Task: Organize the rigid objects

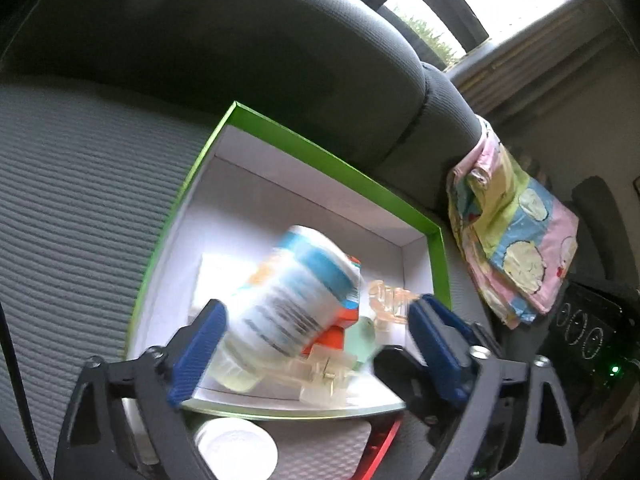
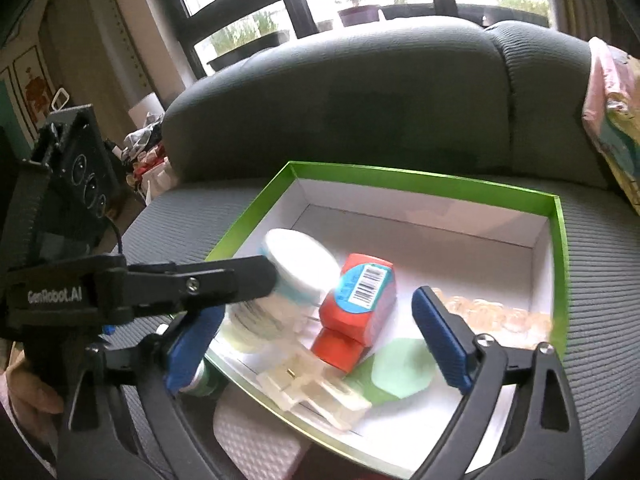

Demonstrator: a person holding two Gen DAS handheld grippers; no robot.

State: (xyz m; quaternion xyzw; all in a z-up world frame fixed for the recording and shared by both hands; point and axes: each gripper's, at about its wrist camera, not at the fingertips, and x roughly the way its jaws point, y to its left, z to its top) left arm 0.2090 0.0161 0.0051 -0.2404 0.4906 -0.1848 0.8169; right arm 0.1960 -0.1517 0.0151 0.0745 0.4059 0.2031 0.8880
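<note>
A green-rimmed white box [image 1: 340,168] [image 2: 558,240] sits on a grey sofa seat. Inside it lie a white bottle with a blue label [image 1: 292,292] [image 2: 288,280], an orange-red box [image 2: 360,300] [image 1: 332,332], a clear plastic clip [image 2: 316,392] [image 1: 320,376], a pale green piece [image 2: 404,368] and clear amber beads [image 2: 500,316] [image 1: 392,300]. My left gripper [image 1: 316,340] is open, with the blurred bottle tilted between its fingers, leaning near the left one. My right gripper [image 2: 316,344] is open above the box's near edge. The left gripper's arm [image 2: 160,284] reaches in beside the bottle.
A white round lid [image 1: 236,452] and a white textured pad [image 2: 256,436] lie on the seat before the box, beside a red strip [image 1: 384,444]. A dark green bottle end [image 2: 204,384] shows by the right gripper's left finger. A patterned cloth [image 1: 516,232] hangs on the backrest.
</note>
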